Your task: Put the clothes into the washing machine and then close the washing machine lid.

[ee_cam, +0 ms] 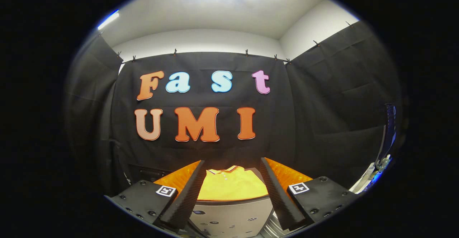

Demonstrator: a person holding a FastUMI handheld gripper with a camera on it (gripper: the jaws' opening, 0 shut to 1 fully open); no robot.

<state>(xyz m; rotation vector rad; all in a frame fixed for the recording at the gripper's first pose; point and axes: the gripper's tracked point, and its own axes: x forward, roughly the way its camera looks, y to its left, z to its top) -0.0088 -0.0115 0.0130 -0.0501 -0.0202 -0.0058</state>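
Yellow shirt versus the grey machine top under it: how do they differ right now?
The yellow shirt is bright, soft and collared; the grey machine top is dull, hard and flat. The shirt lies beyond the open gripper fingers; the top sits nearer, below them. Both lie between the fingers, untouched.

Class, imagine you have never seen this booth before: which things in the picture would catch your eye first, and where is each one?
The bright yellow collared shirt stands out most, lying flat just ahead of the open gripper and framed between its two spread fingers. Next come the fingers themselves, angled apart without touching the cloth. Just below the shirt, nearer the gripper, sits a pale grey machine panel, possibly the washing machine.
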